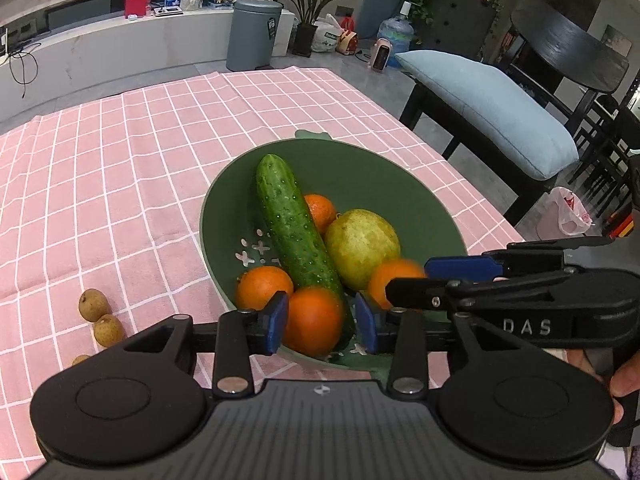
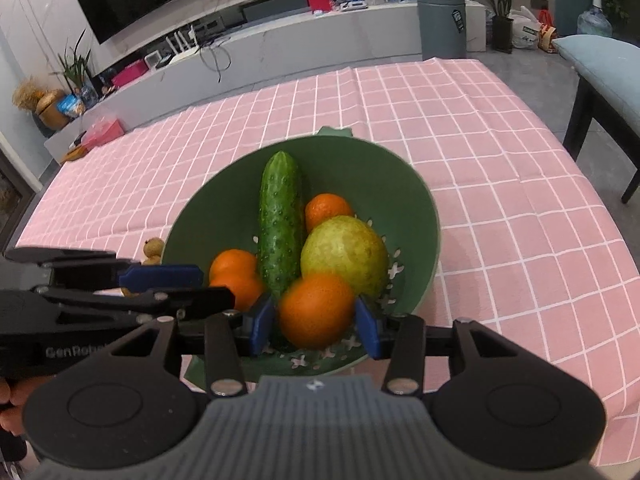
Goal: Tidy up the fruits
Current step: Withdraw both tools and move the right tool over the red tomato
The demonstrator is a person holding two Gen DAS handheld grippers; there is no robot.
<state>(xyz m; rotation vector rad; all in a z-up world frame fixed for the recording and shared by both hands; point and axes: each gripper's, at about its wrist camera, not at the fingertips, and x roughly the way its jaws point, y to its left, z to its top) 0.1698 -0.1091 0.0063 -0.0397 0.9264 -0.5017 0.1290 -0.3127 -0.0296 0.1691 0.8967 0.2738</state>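
Longans (image 1: 100,317), small, round, tan and rough-skinned, lie loose on the pink white-checked cloth of the tabletop (image 1: 120,184), left of the bowl. Bowl (image 1: 360,172), green, smooth, deep and round, with flower-shaped drain holes in its floor, stands mid-cloth. Inside it: one long bumpy cucumber (image 1: 294,224) lying lengthwise; left of it an orange (image 1: 262,286); right of it a small orange (image 1: 322,210) at the far side and a pale yellow-green pear (image 1: 360,246), dull-skinned. Left hand-held gripper (image 1: 322,322), blue pads on black arms, stands parted about a glossy orange (image 1: 314,320) at the near rim, a slight gap at either pad. Right hand-held gripper (image 2: 316,326) likewise parted about another orange (image 2: 316,310), pads just beside it. Each tool crosses the other's view.
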